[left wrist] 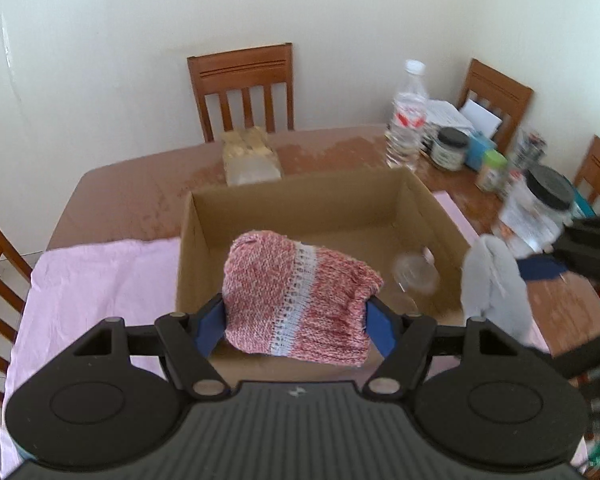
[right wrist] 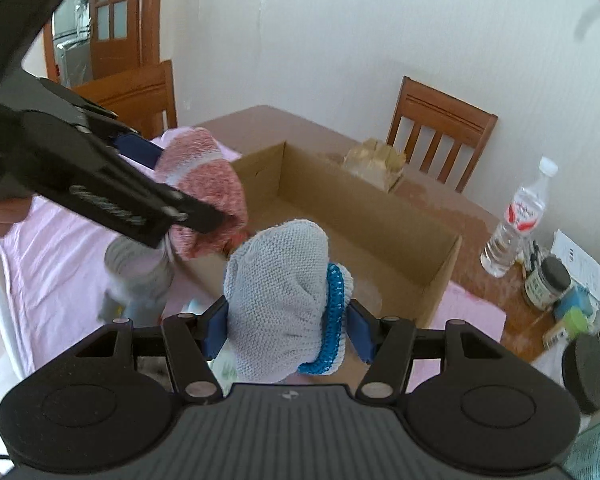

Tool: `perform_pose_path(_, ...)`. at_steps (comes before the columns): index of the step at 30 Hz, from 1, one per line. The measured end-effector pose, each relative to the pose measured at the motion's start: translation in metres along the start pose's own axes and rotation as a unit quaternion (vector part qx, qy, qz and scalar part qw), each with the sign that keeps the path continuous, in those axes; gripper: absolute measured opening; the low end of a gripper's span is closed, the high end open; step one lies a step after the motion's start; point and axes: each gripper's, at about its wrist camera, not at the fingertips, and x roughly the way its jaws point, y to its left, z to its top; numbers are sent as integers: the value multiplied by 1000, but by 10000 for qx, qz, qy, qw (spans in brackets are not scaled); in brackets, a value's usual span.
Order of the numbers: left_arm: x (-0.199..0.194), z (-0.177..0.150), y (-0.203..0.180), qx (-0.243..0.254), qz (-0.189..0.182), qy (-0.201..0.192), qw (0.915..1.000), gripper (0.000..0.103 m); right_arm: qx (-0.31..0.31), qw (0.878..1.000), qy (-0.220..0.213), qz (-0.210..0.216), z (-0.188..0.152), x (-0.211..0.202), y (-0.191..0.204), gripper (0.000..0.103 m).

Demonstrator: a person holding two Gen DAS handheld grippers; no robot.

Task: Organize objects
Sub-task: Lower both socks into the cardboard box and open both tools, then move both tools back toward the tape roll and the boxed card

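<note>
Left gripper [left wrist: 296, 320] clamps one red-and-white knitted bundle [left wrist: 300, 292] between its fingers | right gripper [right wrist: 286, 330] pinches one grey knitted glove [right wrist: 278, 304], blue cuff against its right finger | both over the cardboard box [left wrist: 300, 208], holding one clear jar [left wrist: 416, 276] | two knits left to drop.

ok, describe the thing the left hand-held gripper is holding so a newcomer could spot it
Find the open cardboard box on the table. Held over its near edge, between the pads of the left hand-held gripper, is a knitted glove. It is mottled red and white with a pale band; the other held glove is grey with a blue cuff.
</note>
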Motion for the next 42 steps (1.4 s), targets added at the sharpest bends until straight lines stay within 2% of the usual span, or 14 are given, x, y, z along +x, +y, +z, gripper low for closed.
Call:
perform_pose_path(6, 36, 32, 11, 13, 184, -58, 9998, 75, 246, 9996, 60, -128, 31, 33, -10, 66)
perform_pose_path(7, 41, 35, 12, -1, 173, -46, 9998, 80, 261, 9995, 91, -125, 33, 38, -11, 70)
perform_pose_path(8, 46, 37, 14, -38, 186, -45, 9998, 88, 301, 9994, 125, -121, 35, 43, -11, 80)
perform_pose_path(9, 50, 39, 15, -89, 244, -75, 9996, 93, 345, 9992, 107, -161, 36, 45, -12, 87)
perform_pose_path(10, 51, 40, 16, -114, 312, -105, 9994, 97, 382, 9990, 59, -210, 35, 46, -11, 99)
perform_pose_path(11, 53, 40, 17, -102, 353, -131, 9992, 97, 399, 9989, -16, -242, 35, 45, -10, 103)
perform_pose_path(19, 44, 37, 18, 159, 331, -19, 9993, 101, 285, 9989, -12, -360, 34, 37, -5, 103)
perform_pose_path(27, 15, 24, 21, 222, 374, -128, 9990, 102, 290, 9989, -30, -367, 33, 24, 3, 103)
perform_pose_path(34, -6, -24, 16, 327, 103, -313, 9989, 102, 385, 9984, -79, -404, 1, 9, 23, 103)
perform_pose_path(37, -13, -47, 11, 199, 99, -97, 9997, 102, 602, 9970, 51, -476, -20, 1, 35, 103)
perform_pose_path(42, -26, -86, 1, 294, 339, -139, 9989, 102, 767, 9954, 158, -550, -60, -7, 55, 103)
